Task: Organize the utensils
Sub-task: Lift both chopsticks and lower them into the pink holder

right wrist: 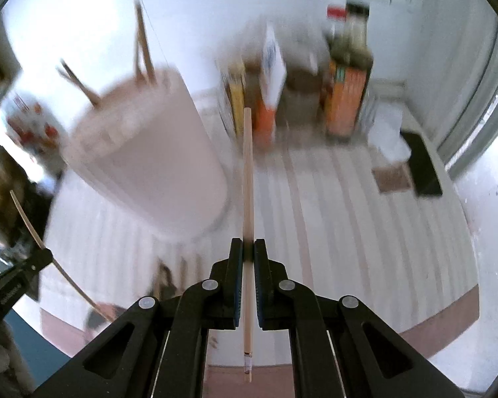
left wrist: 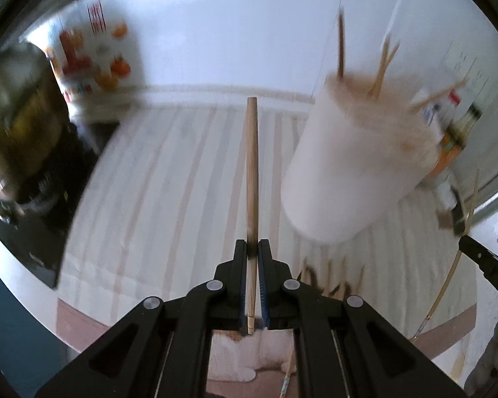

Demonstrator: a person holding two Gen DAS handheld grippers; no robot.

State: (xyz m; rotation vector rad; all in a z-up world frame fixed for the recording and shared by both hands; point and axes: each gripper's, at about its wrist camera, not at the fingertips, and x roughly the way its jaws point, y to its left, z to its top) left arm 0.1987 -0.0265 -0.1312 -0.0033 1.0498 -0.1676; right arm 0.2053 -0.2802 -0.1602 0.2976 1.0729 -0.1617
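While both views are blurred by motion, a striped cloth (left wrist: 169, 179) (right wrist: 348, 199) is seen spread over the counter beneath and ahead of both tongs, as the largest surface in view. A pale cylindrical holder (left wrist: 358, 162) (right wrist: 149, 165) is shown standing on the cloth, ahead and to the right of the left gripper (left wrist: 253, 248) and ahead and to the left of the right gripper (right wrist: 248, 248); several chopsticks (left wrist: 341, 46) (right wrist: 142, 43) are seen leaning out of its open top. A metal pot (left wrist: 13, 122) is placed far to the left of the left gripper, with a printed white container (left wrist: 96, 56) behind it. Bottles and cartons (right wrist: 347, 99) are grouped against the wall ahead and to the right of the right gripper, and a dark flat object (right wrist: 423, 165) lies further right. Each pair of tongs is clenched on a single chopstick: a thicker wooden chopstick (left wrist: 251, 165) is gripped in the left gripper, and a thinner pale chopstick (right wrist: 247, 179) is gripped in the right gripper, each projecting straight ahead between the pads, above the cloth. A few more sticks (left wrist: 335, 285) are seen lying on the cloth just right of the left gripper, near the holder's base.
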